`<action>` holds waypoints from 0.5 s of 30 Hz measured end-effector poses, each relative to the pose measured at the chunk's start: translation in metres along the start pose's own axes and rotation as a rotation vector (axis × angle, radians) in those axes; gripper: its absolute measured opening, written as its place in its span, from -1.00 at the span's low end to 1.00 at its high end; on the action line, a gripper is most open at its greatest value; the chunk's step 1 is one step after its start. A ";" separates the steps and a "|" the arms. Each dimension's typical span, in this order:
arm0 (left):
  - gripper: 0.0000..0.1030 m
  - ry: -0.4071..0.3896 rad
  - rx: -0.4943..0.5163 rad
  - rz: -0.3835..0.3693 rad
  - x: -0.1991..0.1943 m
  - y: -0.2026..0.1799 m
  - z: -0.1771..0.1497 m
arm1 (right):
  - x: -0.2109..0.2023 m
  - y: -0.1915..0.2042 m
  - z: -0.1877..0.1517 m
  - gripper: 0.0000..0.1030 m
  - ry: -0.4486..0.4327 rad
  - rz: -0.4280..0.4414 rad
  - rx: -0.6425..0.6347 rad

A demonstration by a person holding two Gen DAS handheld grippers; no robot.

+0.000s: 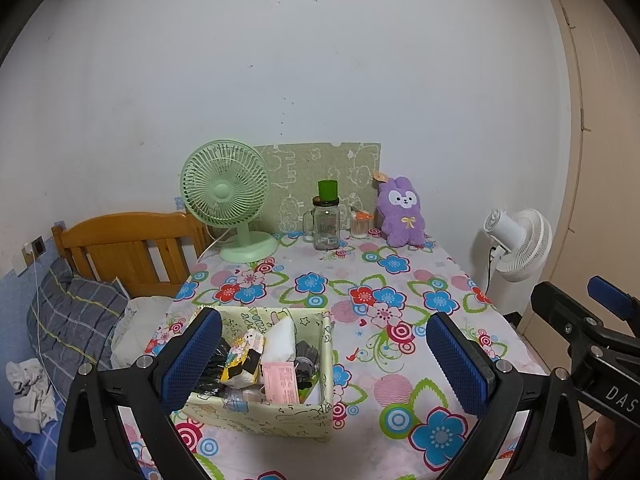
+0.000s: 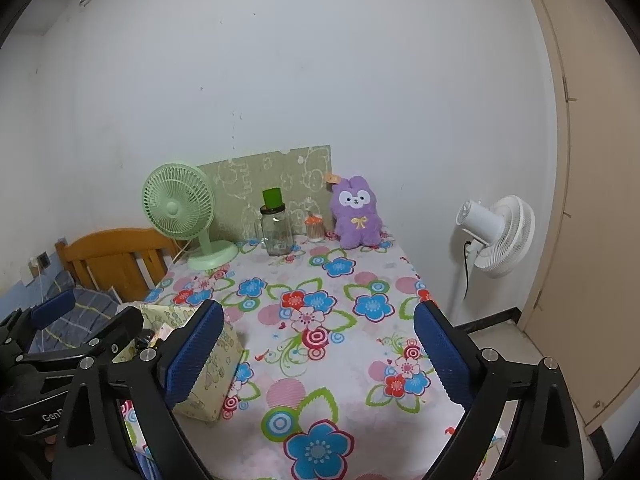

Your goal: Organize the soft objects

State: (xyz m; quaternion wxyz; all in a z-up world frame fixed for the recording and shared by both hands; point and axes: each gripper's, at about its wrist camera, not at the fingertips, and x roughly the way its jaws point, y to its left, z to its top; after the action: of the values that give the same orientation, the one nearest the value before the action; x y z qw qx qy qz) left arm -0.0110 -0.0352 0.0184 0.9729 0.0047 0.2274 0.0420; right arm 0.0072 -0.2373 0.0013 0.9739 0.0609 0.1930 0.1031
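The left gripper [image 1: 324,364] stands wide, its blue pads apart with nothing pressed between them; the fabric storage box [image 1: 280,420] sits on the worktop [image 1: 400,280] in the gap by its left pad. The right gripper [image 2: 318,356] is likewise spread wide and holds nothing, only flowered cloth showing between its pads; in the left wrist view it appears at 3 o'clock.

The box is open-topped, pale yellow-green with cartoon prints, and stands at 6 o'clock in the left wrist view. It is packed with small items: a white soft pack [image 1: 280,340], a yellow and black packet [image 1: 242,360], a pink packet [image 1: 280,386], something dark grey [image 1: 306,356] and black wrapped pieces at its left side.

At 12 o'clock on the worktop's far edge a purple plush rabbit [image 1: 401,213] sits upright against the wall, well apart from the box. Left of it stand a small jar [image 1: 361,226], a glass jar [image 1: 326,222] with a green cup on top, and a green desk fan [image 1: 226,194].
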 end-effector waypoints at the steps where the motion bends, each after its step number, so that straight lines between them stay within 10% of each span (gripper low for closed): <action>1: 0.99 0.000 -0.001 0.001 0.000 0.000 0.000 | 0.000 0.000 0.000 0.91 -0.002 -0.002 0.000; 15: 0.99 0.000 -0.002 0.000 0.000 0.000 0.000 | -0.002 0.001 0.000 0.95 -0.016 -0.015 -0.010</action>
State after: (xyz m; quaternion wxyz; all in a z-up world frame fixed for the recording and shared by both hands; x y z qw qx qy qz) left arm -0.0110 -0.0350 0.0186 0.9729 0.0038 0.2272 0.0425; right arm 0.0055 -0.2363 0.0020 0.9765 0.0556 0.1849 0.0962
